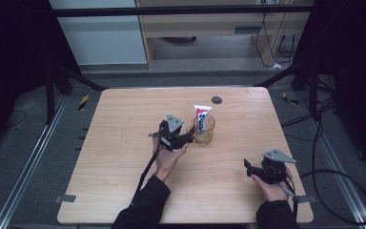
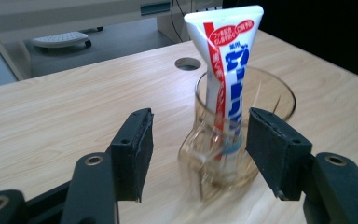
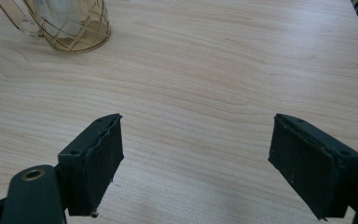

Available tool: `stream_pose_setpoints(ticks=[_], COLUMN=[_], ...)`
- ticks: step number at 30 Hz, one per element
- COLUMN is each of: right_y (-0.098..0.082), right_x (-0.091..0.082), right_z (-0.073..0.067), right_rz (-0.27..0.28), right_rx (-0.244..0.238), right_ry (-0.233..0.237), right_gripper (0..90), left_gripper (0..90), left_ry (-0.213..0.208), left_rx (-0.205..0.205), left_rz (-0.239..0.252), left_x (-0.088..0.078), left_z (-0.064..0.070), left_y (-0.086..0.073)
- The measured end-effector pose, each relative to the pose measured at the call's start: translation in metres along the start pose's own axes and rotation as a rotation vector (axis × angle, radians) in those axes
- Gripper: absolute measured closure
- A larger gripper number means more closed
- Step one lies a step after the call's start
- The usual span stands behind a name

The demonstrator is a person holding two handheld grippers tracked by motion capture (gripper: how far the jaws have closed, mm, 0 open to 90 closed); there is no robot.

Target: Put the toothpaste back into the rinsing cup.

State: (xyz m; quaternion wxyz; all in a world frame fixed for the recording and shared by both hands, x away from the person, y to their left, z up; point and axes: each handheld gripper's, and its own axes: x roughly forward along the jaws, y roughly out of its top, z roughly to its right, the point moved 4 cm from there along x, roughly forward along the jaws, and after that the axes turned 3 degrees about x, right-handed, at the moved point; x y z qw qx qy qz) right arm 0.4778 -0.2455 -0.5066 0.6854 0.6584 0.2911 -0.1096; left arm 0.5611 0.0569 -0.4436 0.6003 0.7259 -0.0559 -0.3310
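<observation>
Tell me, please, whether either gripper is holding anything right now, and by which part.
Nothing is held. The left gripper stands open in front of the glass cup with the toothpaste tube, pads clear; the right gripper is open over bare table.

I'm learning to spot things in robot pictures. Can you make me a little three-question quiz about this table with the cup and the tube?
1. True or false: the white, red and blue toothpaste tube lies flat on the light wooden table.
2. What holds the tube? A) a black box B) the clear amber glass mug C) a blue bowl
3. Fill in: the left gripper has its jaws ____, with the mug beyond them and the pads not touching it.

Key: 1. False, it stands upright in the mug. 2. B. 3. Open. The right gripper is open too, over bare wood.
</observation>
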Motion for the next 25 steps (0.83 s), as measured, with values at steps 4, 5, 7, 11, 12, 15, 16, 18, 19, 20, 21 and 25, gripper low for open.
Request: stream_pose_setpoints(ticks=[4, 5, 7, 11, 12, 15, 16, 18, 19, 20, 21, 25], right_y=[0.0, 0.0, 0.0, -0.001, -0.001, -0.002, -0.003, -0.004, -0.005, -0.005, -0.005, -0.007], right_x=[0.0, -0.001, -0.001, -0.003, -0.004, -0.005, -0.005, -0.006, -0.007, -0.007, -0.007, -0.007], right_z=[0.0, 0.0, 0.0, 0.0, 0.0, 0.0, 0.0, 0.0, -0.001, -0.002, -0.002, -0.003], right_rz=[-0.002, -0.002, 0.0, 0.002, 0.001, -0.002, -0.003, -0.004, -0.008, -0.009, -0.009, -0.016], right_rx=[-0.006, -0.006, -0.008, -0.01, -0.007, -0.003, -0.009, -0.009, -0.009, -0.01, -0.013, -0.01], right_ry=[-0.007, -0.007, -0.007, -0.01, -0.01, -0.009, -0.012, -0.011, -0.006, -0.006, -0.007, -0.008], right_gripper=[17.2, 17.2, 17.2, 17.0, 16.9, 16.7, 16.7, 16.7, 16.6, 16.5, 16.4, 16.3], left_gripper=[37.8, 37.6, 37.0, 35.7, 35.5, 33.8, 32.8, 32.5, 32.2, 32.0, 31.7, 30.4], left_ry=[-0.031, -0.03, -0.019, -0.012, -0.009, -0.008, -0.016, -0.014, -0.002, 0.004, 0.009, 0.019], left_rx=[0.013, 0.022, 0.039, 0.051, 0.054, 0.057, 0.047, 0.047, 0.052, 0.052, 0.044, 0.02], left_rz=[-0.031, -0.04, -0.055, -0.08, -0.089, -0.099, -0.114, -0.131, -0.147, -0.151, -0.155, -0.158], left_x=[-0.025, -0.032, -0.043, -0.063, -0.067, -0.076, -0.085, -0.09, -0.097, -0.102, -0.106, -0.117], left_z=[-0.01, -0.013, -0.019, -0.031, -0.034, -0.04, -0.047, -0.051, -0.057, -0.061, -0.065, -0.077], left_y=[-0.007, -0.009, -0.014, -0.026, -0.029, -0.035, -0.043, -0.05, -0.06, -0.065, -0.07, -0.085])
